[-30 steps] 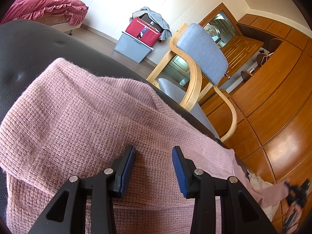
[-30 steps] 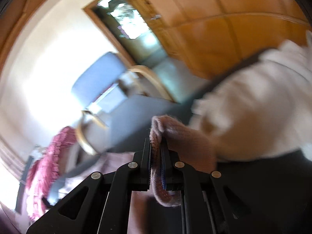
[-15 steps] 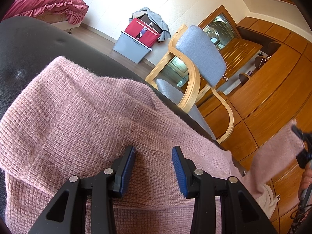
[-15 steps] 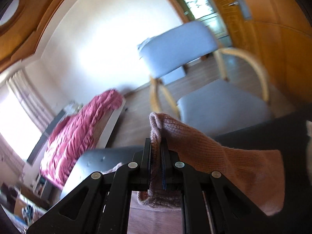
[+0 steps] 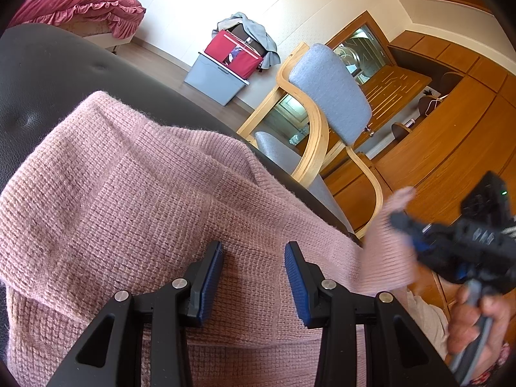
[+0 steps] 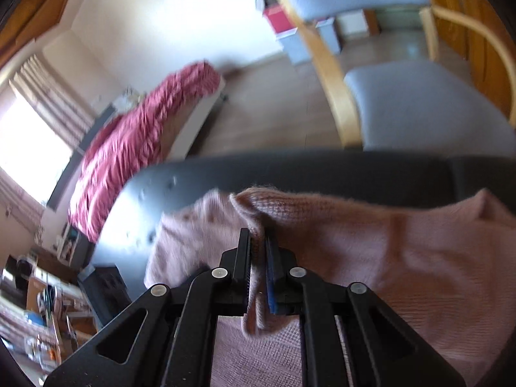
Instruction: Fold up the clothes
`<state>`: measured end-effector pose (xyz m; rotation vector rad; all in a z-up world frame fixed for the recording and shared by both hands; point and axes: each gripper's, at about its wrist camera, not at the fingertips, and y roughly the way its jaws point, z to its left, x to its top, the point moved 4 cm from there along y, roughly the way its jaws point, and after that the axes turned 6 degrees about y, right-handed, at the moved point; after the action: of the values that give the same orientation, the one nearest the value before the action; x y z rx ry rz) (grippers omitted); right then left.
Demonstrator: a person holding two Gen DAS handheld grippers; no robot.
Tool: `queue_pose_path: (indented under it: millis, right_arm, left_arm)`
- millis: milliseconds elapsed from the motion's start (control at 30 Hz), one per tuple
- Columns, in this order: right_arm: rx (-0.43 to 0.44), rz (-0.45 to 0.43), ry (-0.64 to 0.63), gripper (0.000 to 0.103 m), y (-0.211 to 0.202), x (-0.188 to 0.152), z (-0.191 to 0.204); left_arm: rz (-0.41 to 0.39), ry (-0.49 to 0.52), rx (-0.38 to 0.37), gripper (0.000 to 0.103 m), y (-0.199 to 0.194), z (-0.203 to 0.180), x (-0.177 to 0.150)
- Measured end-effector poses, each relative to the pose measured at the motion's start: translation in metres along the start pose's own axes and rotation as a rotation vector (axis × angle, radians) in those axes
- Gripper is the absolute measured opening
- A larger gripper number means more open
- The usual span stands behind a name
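A pink knit sweater (image 5: 135, 206) lies spread on a black padded surface (image 5: 58, 64). My left gripper (image 5: 253, 251) is open and rests just above the sweater's body, with nothing between its blue pads. My right gripper (image 6: 258, 242) is shut on the sweater's sleeve end (image 6: 254, 200) and holds it lifted over the sweater body (image 6: 403, 258). In the left wrist view the right gripper (image 5: 406, 222) comes in from the right with the sleeve (image 5: 383, 258) draped from it.
A grey chair with a bent wood frame (image 5: 329, 103) stands just past the black surface's far edge. A grey bin with red bags (image 5: 222, 77) sits by the wall. A bed with a red cover (image 5: 80, 3) is at far left. Wooden cabinets (image 5: 451, 135) fill the right.
My right gripper has carried the sleeve up and leftward over the sweater body, swinging its view from the cabinets to the room. My left gripper has stayed open in place.
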<state>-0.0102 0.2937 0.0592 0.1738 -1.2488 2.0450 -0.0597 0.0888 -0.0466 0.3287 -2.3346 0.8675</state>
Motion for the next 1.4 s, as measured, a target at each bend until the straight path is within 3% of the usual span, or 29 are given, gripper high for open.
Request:
queue_pose_path:
  millis: [100, 333, 500, 633, 700, 833, 967, 1033, 1167, 1400]
  right_arm:
    - [-0.01, 0.068, -0.071, 0.013, 0.009, -0.018, -0.005]
    - [-0.08, -0.214, -0.13, 0.013, -0.084, -0.045, -0.064]
    - [-0.187, -0.316, 0.011, 0.013, -0.144, -0.091, -0.141]
    - [-0.248, -0.278, 0.094, 0.013, -0.147, -0.122, -0.189]
    - [-0.184, -0.257, 0.158, 0.012, -0.146, -0.129, -0.207]
    - [-0.027, -0.313, 0.27, 0.013, -0.153, -0.132, -0.231]
    - [0.098, -0.31, 0.35, 0.013, -0.15, -0.135, -0.249]
    - [0.094, -0.316, 0.349, 0.013, -0.149, -0.134, -0.249]
    - [-0.013, -0.367, 0.338, 0.012, -0.155, -0.133, -0.249]
    - [0.05, -0.366, 0.366, 0.013, -0.151, -0.13, -0.254]
  left_arm:
    - [-0.001, -0.002, -0.003, 0.04, 0.0, -0.001, -0.001]
    - [-0.002, 0.006, 0.001, 0.04, 0.0, -0.003, -0.001]
    - [-0.001, 0.024, -0.058, 0.042, -0.001, -0.013, 0.0]
    - [0.033, 0.043, -0.062, 0.042, 0.003, -0.021, -0.002]
    - [0.057, 0.042, -0.05, 0.042, 0.003, -0.026, -0.001]
    - [0.122, -0.003, -0.102, 0.043, 0.005, -0.045, 0.001]
    - [0.198, -0.031, -0.059, 0.045, 0.019, -0.058, 0.005]
    - [0.195, -0.055, -0.05, 0.045, 0.025, -0.061, 0.005]
    - [0.234, -0.082, -0.069, 0.047, 0.036, -0.069, -0.001]
    - [0.216, -0.121, -0.078, 0.052, 0.046, -0.077, -0.002]
